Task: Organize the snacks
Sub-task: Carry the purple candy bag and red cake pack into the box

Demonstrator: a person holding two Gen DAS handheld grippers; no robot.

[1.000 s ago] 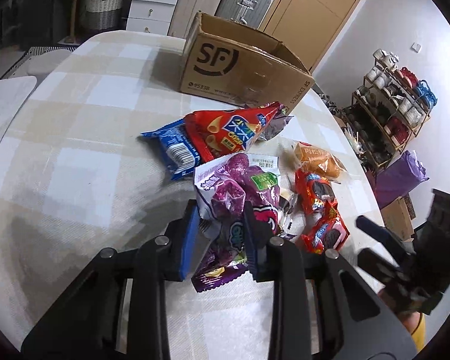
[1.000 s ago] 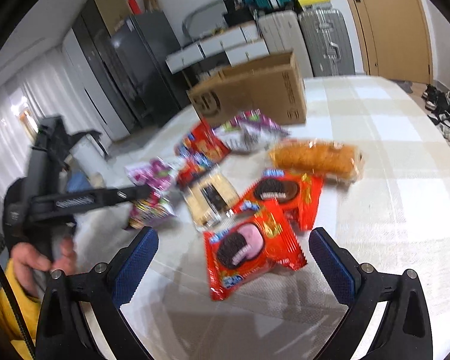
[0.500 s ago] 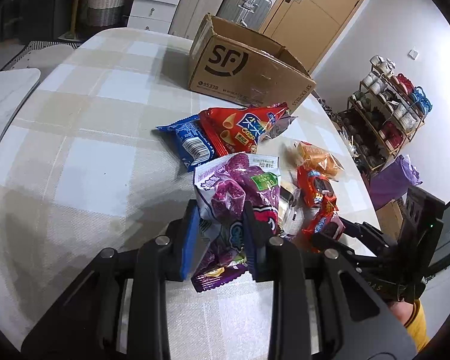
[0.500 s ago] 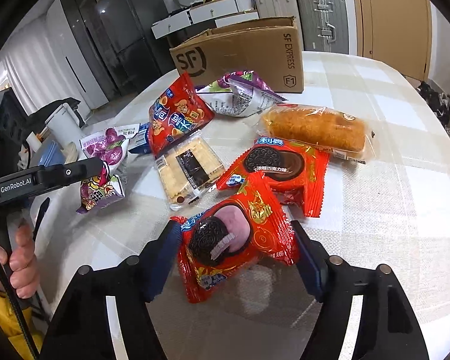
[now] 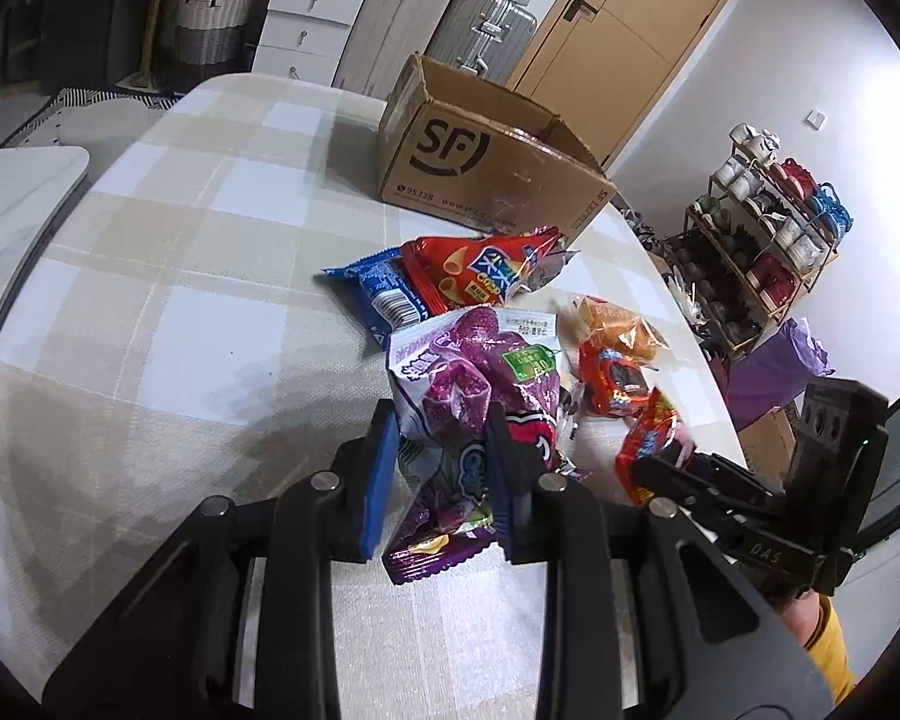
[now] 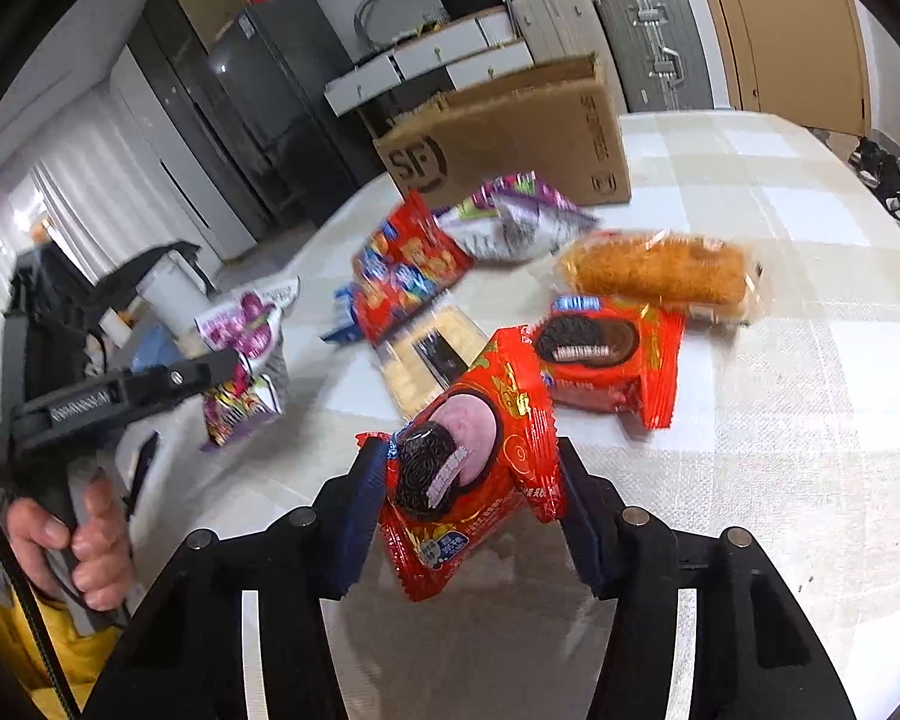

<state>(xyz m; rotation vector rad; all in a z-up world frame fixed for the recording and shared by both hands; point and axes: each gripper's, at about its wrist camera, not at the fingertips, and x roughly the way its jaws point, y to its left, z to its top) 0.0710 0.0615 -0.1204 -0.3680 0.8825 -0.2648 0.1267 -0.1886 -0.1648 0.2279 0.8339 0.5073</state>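
- The table (image 5: 168, 324), covered in a checked cloth, carries the whole work area; the snacks lie in a loose cluster near its middle
- The cardboard box (image 5: 486, 174) stands open at the far side of the table, just behind the snack cluster; judged from the task, it is the likely destination for the packs
- The bread roll (image 6: 660, 273), the second red cookie pack (image 6: 606, 354), the cracker pack (image 6: 426, 360) and the red chip bag (image 6: 408, 267) lie on the cloth, not yet collected
- The purple snack bag (image 5: 480, 384) is pinched between the blue pads of the left gripper (image 5: 441, 468), which is pressed onto its crumpled lower half; the bag stands upright above the cloth
- The red cookie pack (image 6: 462, 468) is clamped by the right gripper (image 6: 468, 516), tilted, with its lower corner hanging free
- Step in hand, as a judgement: both packs are gripped and ready for transfer
- Next move calls for carrying each pack over the remaining snacks to the box opening without brushing them, then releasing above the opening, one gripper at a time to avoid a collision
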